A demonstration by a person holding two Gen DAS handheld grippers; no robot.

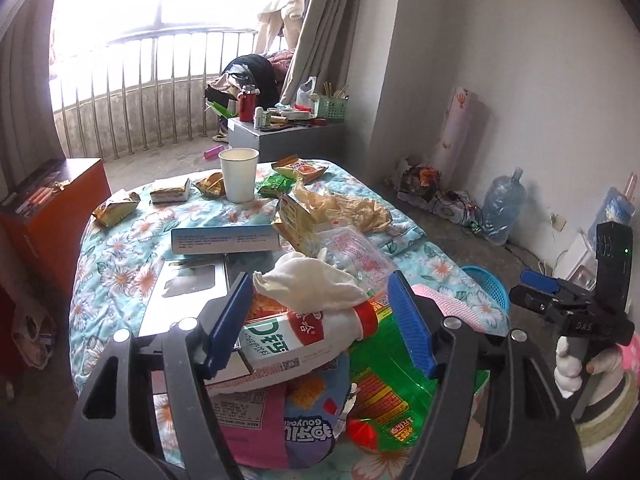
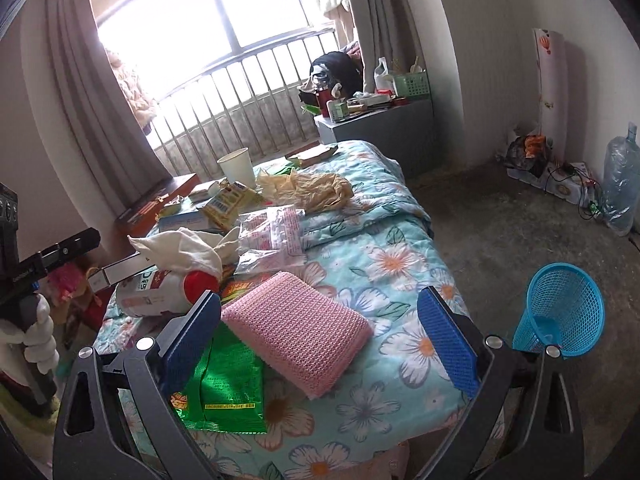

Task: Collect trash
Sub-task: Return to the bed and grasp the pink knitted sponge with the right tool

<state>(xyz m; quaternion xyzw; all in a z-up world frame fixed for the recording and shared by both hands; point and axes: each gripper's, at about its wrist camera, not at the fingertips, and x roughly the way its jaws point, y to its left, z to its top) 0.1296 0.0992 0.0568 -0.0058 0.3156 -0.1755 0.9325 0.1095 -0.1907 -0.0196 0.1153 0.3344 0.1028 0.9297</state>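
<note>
Straddling the bottle (image 1: pixel 304 336), the left claw (image 1: pixel 320 328) gapes, pads not yet pressing. It looks light, stiff, slippery: pinch mid-body. The right claw (image 2: pixel 320 344) hangs released over the pink cloth (image 2: pixel 296 336).

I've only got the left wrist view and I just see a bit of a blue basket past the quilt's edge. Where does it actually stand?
Observer: The blue plastic mesh basket stands on the bare grey floor beside the floral quilt, mouth up.
Operator: What's under the right gripper?
Observer: A folded pink knitted cloth lies between the right gripper's fingers.
Operator: Gripped?
Observer: No, its jaws are wide open, neither pad pressing it.
</note>
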